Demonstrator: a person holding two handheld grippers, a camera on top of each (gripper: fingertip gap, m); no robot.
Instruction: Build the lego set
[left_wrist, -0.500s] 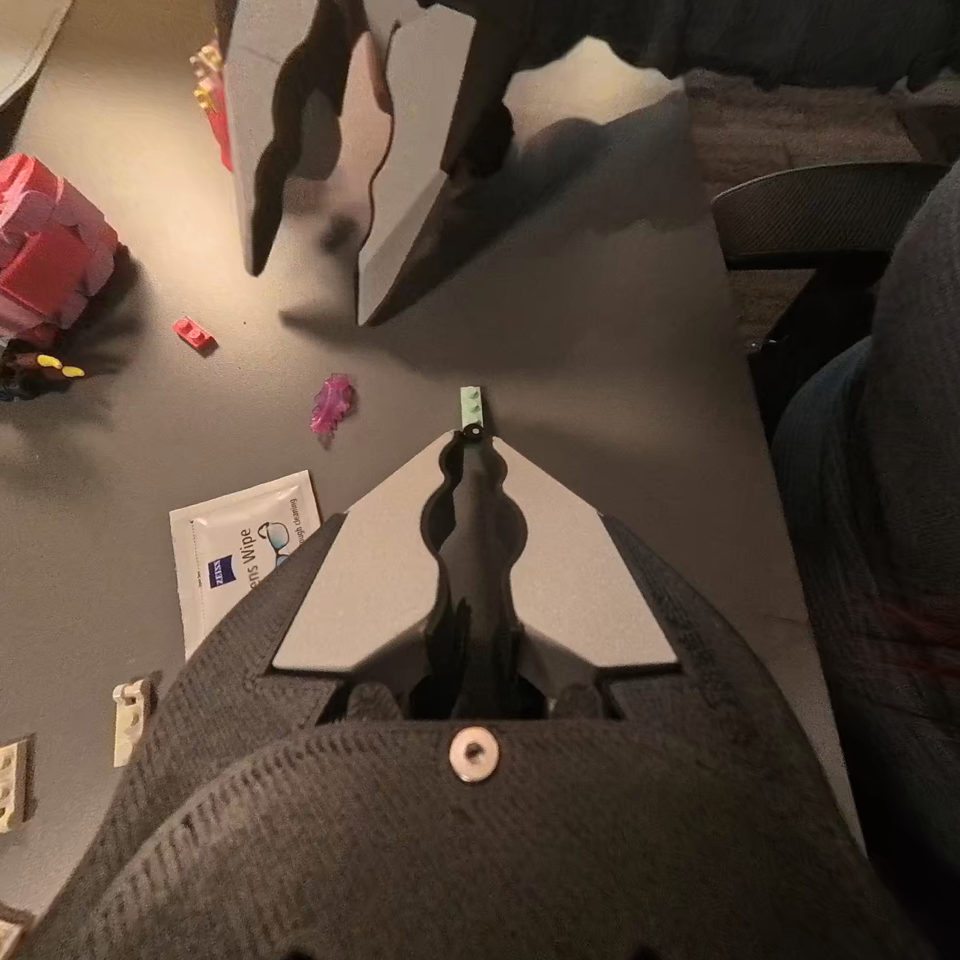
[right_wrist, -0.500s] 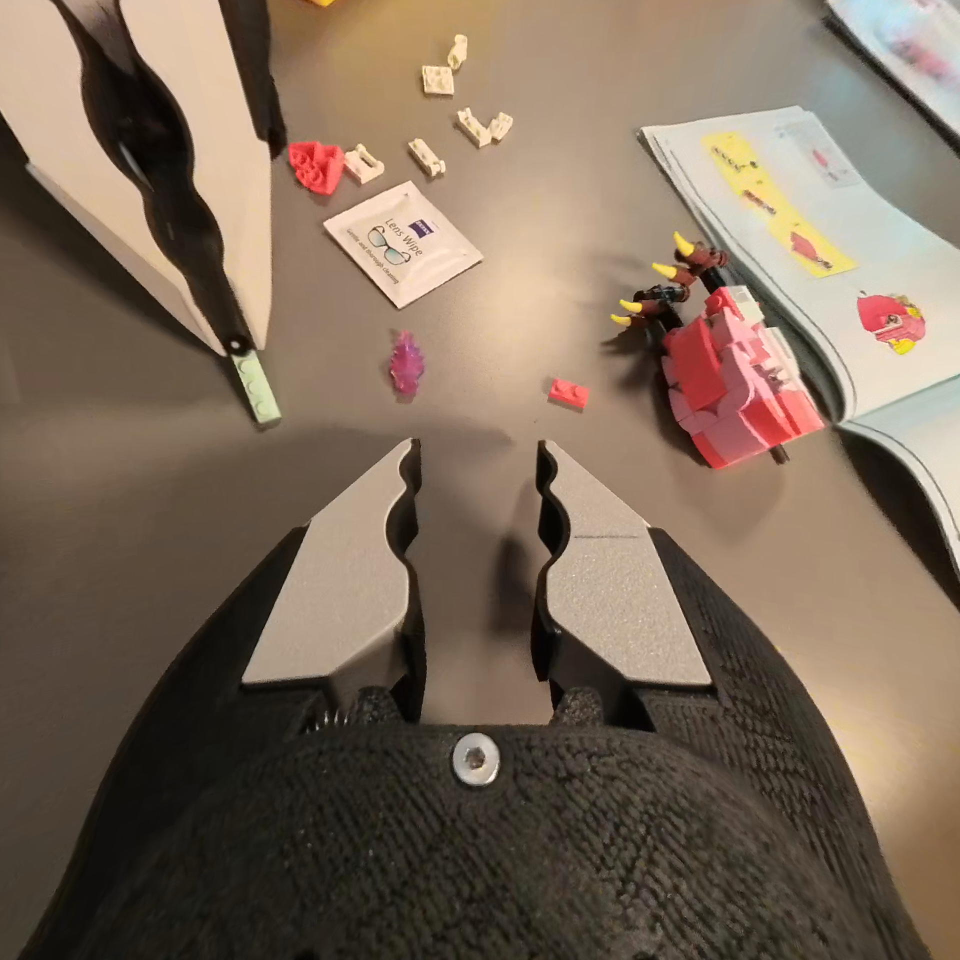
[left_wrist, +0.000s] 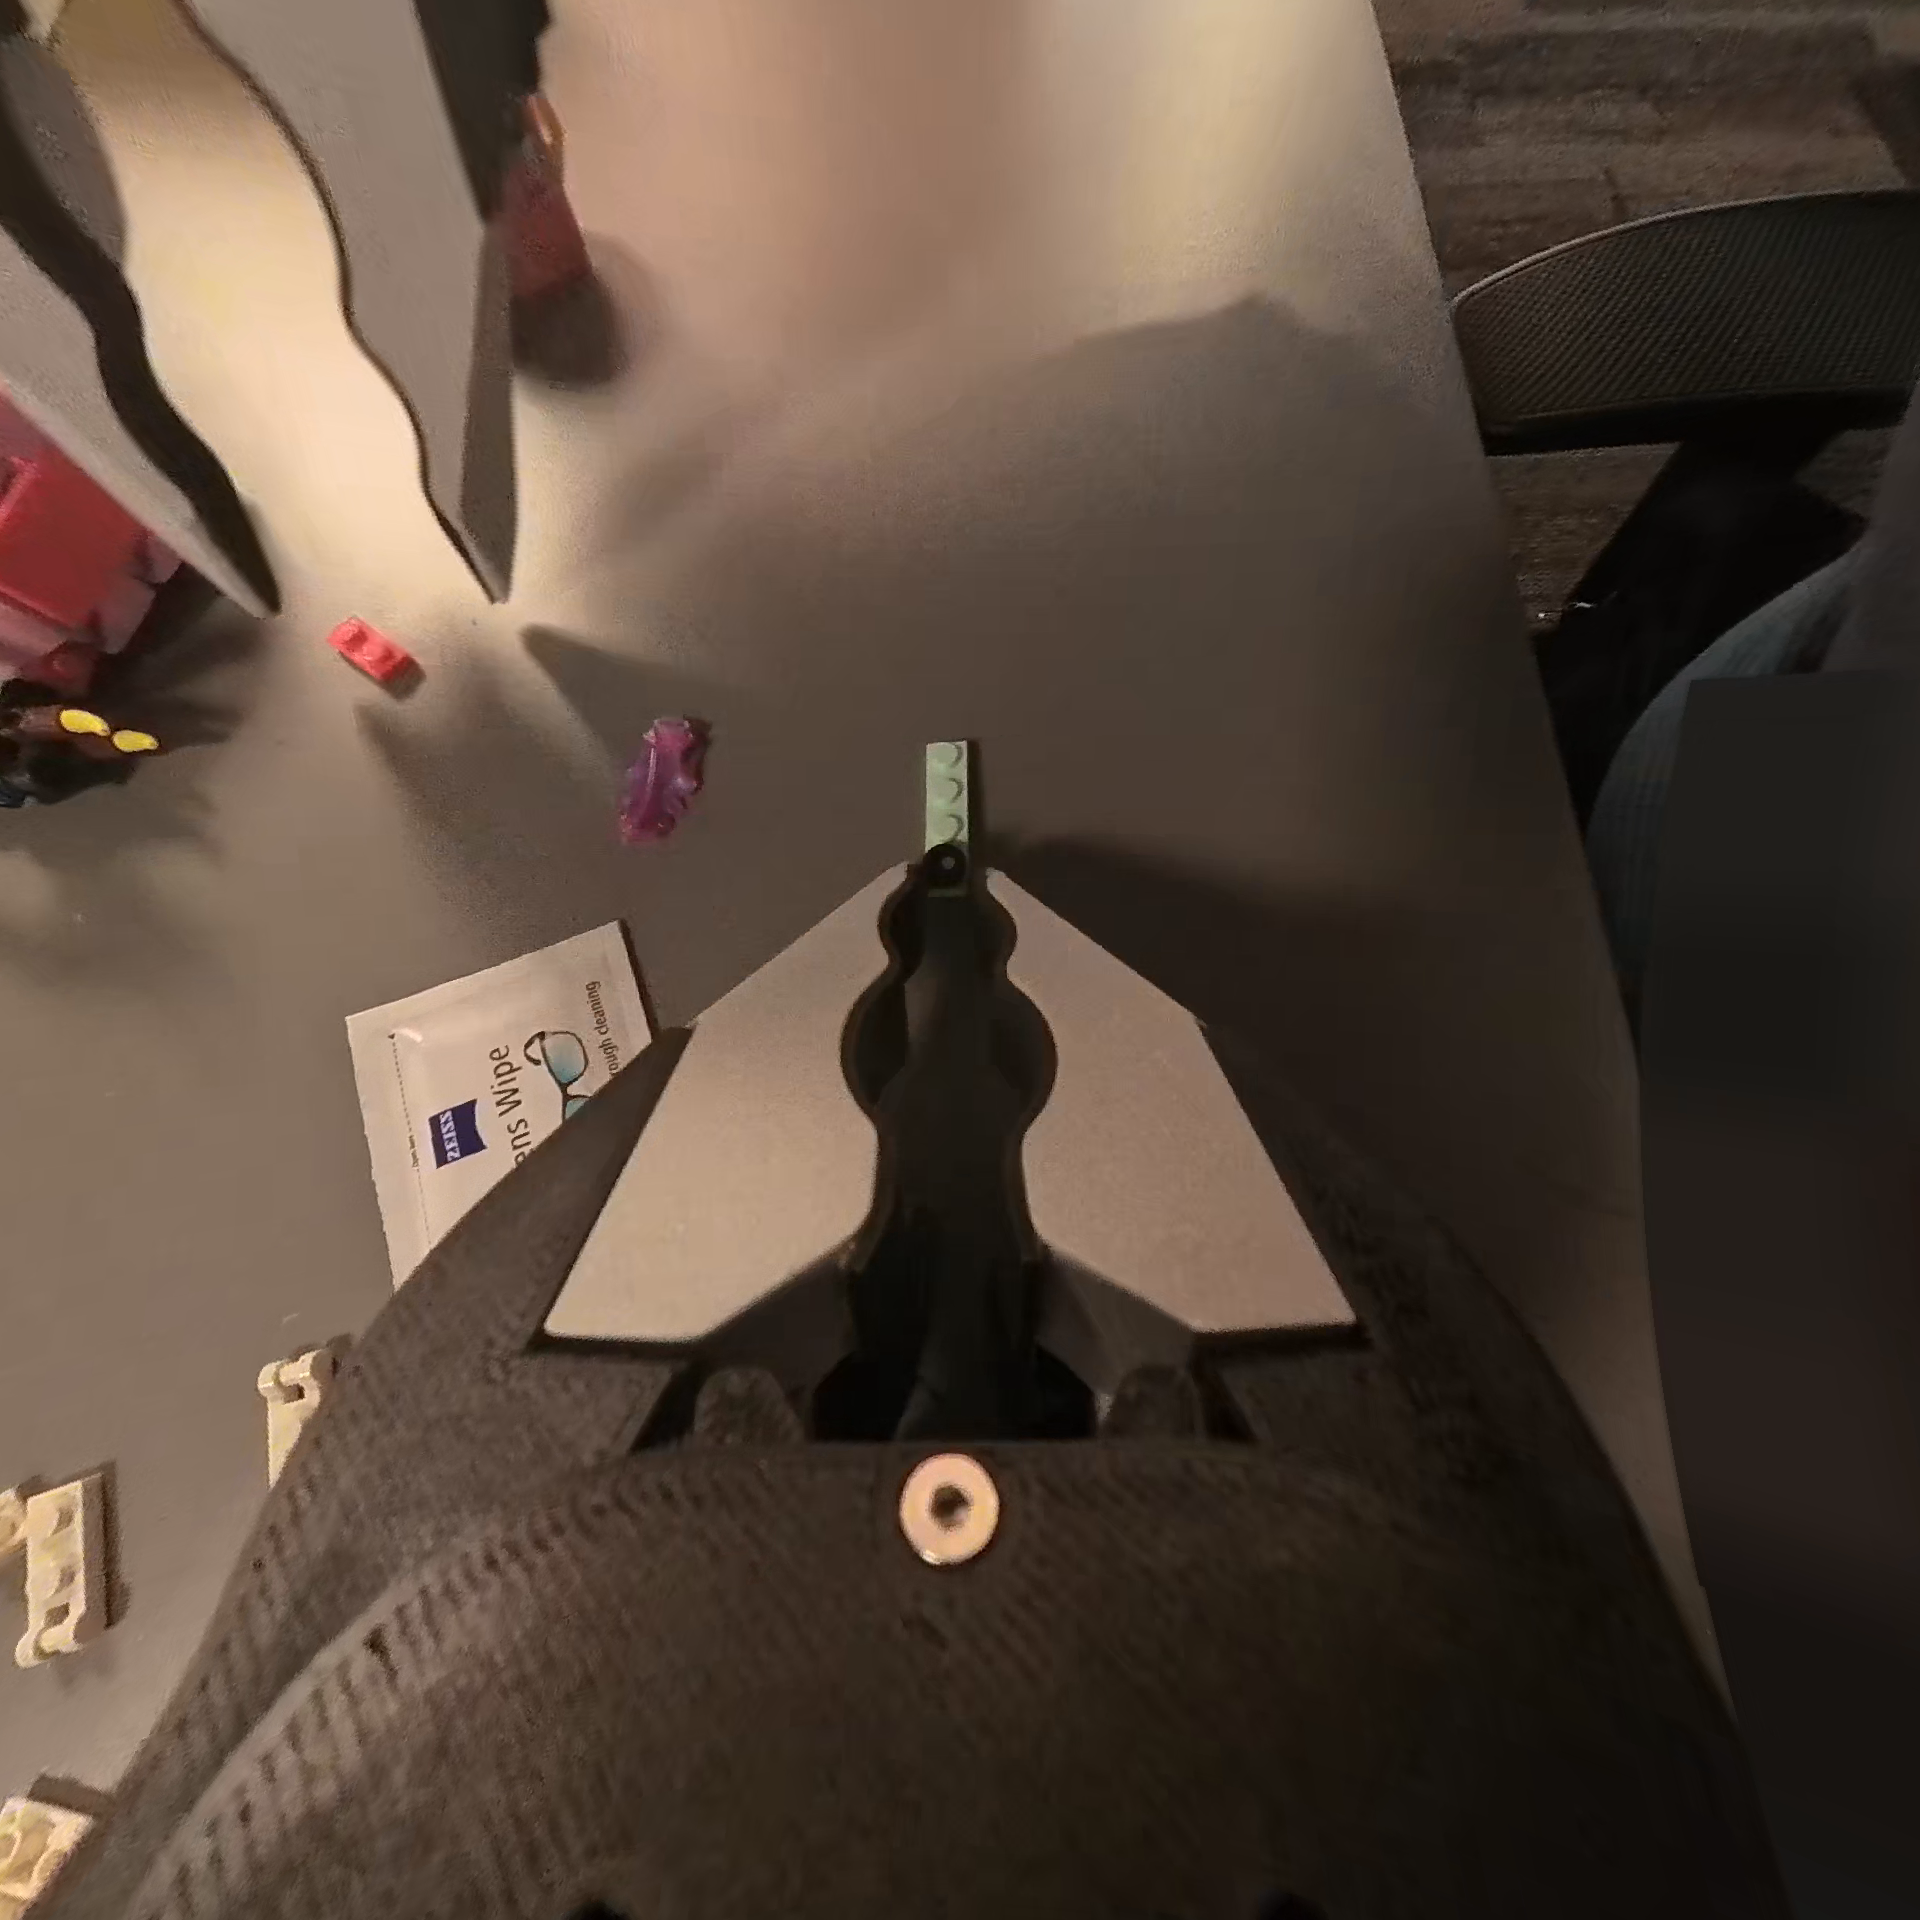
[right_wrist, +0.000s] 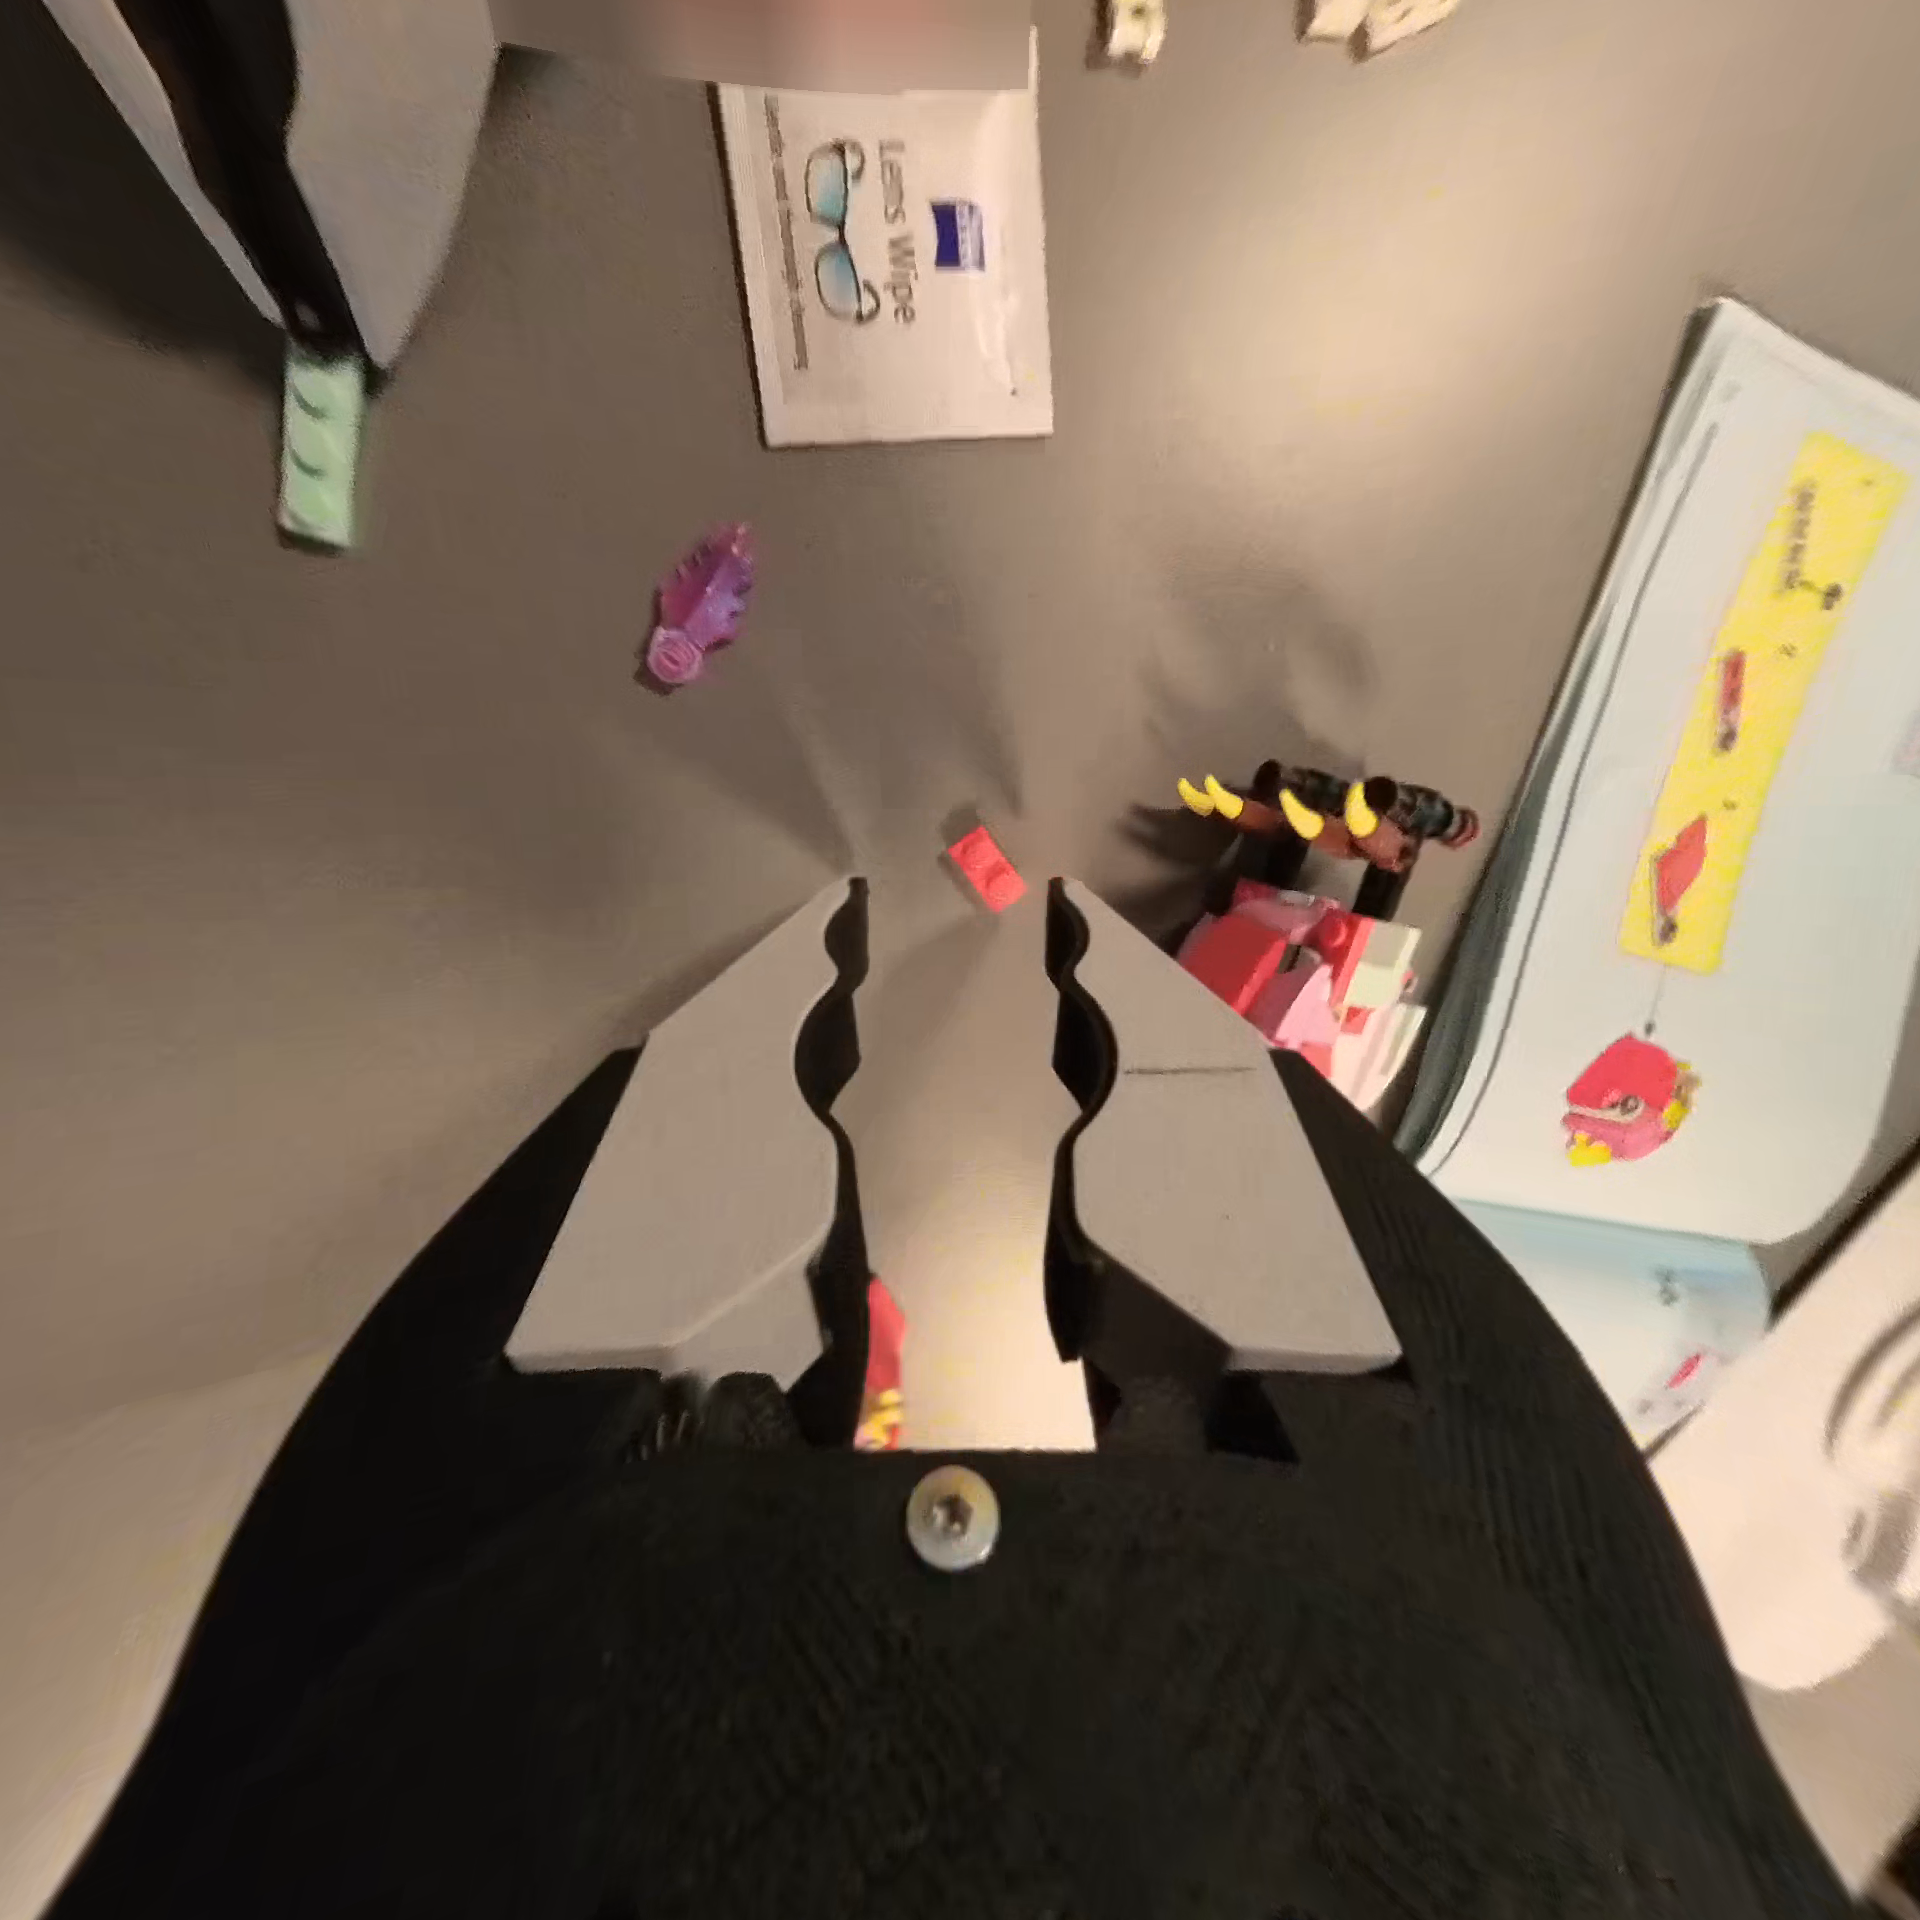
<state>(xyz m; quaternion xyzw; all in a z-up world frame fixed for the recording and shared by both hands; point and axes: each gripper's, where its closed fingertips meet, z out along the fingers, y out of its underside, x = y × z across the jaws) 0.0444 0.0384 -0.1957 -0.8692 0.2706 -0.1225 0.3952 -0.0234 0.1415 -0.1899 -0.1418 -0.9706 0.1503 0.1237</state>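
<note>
L gripper (left_wrist: 948, 883): my fingers stay pinched on pale-green 1x4 plate (left_wrist: 948, 800), off the bench (left_wrist: 1143, 520). R gripper (right_wrist: 954, 883), fingers narrowed but empty, has closed in; red 1x2 plate (right_wrist: 985, 869) at 12 o'clock.

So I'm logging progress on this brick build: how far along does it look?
Partly built: a red and pink model already stands by the instruction booklet. In hand: the left gripper pinches a pale green plate; the right gripper is open beside a small red plate. Left loose: that plate, a purple piece, cream pieces.
</note>
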